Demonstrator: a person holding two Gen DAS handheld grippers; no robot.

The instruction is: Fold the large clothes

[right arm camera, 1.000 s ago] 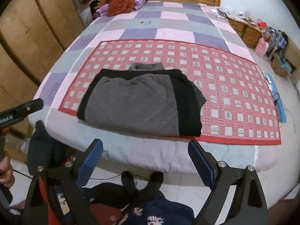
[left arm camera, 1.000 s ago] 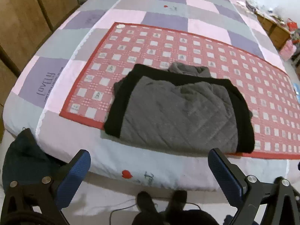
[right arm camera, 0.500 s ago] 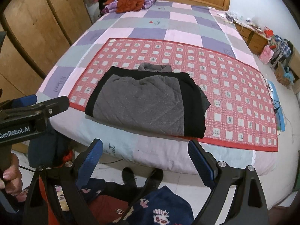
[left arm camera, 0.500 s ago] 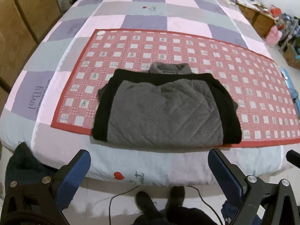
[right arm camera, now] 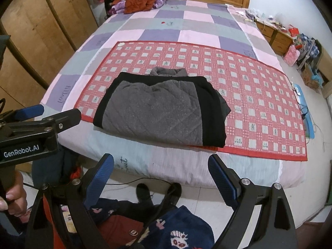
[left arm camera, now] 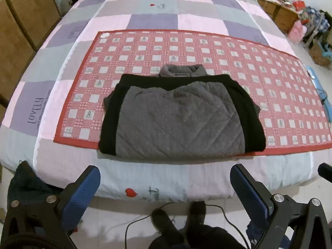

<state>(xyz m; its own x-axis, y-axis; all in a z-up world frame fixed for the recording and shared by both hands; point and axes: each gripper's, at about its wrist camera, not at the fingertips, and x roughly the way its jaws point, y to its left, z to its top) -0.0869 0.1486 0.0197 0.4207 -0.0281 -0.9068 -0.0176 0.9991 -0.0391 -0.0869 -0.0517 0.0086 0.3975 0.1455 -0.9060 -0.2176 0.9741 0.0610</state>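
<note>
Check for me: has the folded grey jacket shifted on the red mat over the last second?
No. The folded grey jacket lies at the red mat's near edge as before, its front fold overhanging the hem; only the cameras have pulled back.

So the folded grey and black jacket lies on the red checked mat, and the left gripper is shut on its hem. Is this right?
Not quite. The left gripper is open and apart from the folded grey and black jacket, holding nothing, as the left wrist view shows. The jacket does lie on the red checked mat.

bed (left arm camera: 62,166): checked pink-grey-purple cover | red patterned mat (left arm camera: 207,47) on it | folded grey-black jacket (left arm camera: 178,122) on mat
</note>
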